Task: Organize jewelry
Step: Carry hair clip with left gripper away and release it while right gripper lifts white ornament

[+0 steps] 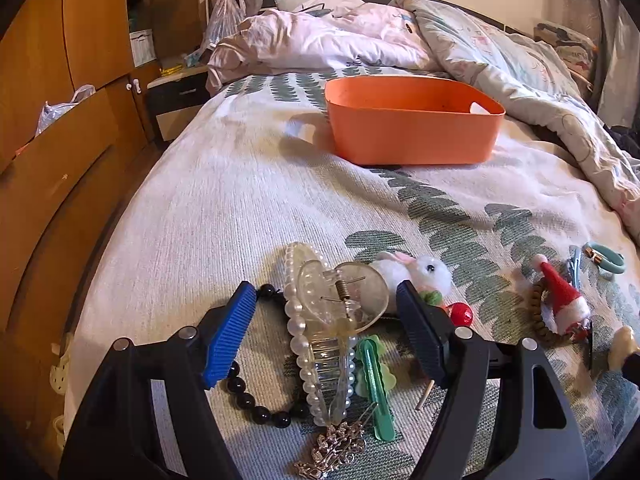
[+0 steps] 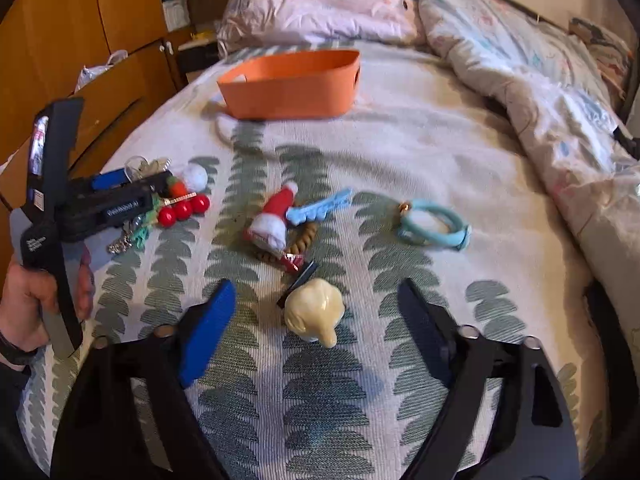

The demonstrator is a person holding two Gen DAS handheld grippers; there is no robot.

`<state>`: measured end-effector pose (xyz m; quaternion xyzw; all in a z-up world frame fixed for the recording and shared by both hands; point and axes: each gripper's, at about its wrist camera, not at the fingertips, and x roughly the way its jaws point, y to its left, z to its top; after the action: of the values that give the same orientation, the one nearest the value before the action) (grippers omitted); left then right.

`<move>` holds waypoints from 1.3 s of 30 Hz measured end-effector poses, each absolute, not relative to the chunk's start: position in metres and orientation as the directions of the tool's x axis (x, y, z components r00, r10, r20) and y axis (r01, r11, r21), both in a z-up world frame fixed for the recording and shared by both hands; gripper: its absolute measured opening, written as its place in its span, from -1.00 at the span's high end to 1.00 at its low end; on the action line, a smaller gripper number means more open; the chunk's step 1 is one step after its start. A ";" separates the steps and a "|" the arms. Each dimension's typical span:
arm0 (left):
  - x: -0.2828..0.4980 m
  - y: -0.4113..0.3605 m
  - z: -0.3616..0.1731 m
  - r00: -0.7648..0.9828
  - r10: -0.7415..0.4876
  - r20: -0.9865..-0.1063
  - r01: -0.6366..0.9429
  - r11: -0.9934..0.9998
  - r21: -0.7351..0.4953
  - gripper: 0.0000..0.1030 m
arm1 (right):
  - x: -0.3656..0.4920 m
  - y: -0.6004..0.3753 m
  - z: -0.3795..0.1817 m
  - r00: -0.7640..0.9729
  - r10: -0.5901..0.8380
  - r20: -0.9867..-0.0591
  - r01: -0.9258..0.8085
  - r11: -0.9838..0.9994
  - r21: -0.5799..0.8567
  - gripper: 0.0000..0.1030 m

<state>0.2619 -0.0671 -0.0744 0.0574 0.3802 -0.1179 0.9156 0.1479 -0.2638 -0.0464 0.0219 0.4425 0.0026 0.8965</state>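
An orange bin (image 1: 412,128) stands far back on the bed; it also shows in the right wrist view (image 2: 292,84). My left gripper (image 1: 326,312) is open, its fingers on either side of a clear claw clip (image 1: 340,308) lying on a pearl headband (image 1: 298,336), with a black bead bracelet (image 1: 256,408), a green clip (image 1: 376,384) and a silver brooch (image 1: 336,448). My right gripper (image 2: 316,320) is open around a cream bow clip (image 2: 316,312). A Santa hair tie (image 2: 276,220), a blue clip (image 2: 320,206) and a teal bracelet (image 2: 434,224) lie beyond.
A white bunny clip (image 1: 420,272) and red balls (image 2: 184,208) lie near the left gripper. A crumpled duvet (image 1: 520,80) covers the right and far bed. A wooden wardrobe (image 1: 60,120) and a nightstand (image 1: 176,96) stand left of the bed.
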 end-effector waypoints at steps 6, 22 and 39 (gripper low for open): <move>0.262 -0.069 -0.075 0.682 -0.169 -0.711 0.256 0.967 0.015 -0.40 | 0.155 -0.259 -0.058 0.570 0.025 -0.821 0.014 0.999 0.040 0.05; 0.258 -0.065 -0.073 0.678 -0.184 -0.712 0.238 0.971 -0.024 0.00 | 0.158 -0.262 -0.063 0.546 0.060 -0.836 0.032 0.995 0.092 0.33; 0.239 -0.046 -0.030 0.732 -0.197 -0.652 0.217 0.975 -0.051 0.13 | 0.142 -0.276 -0.028 0.612 0.129 -0.781 0.039 0.980 0.193 0.33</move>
<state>0.2389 -0.0457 -0.0299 0.0141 0.3487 -0.1113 0.9305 0.1423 -0.2762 -0.0283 0.0959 0.4400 0.0252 0.8925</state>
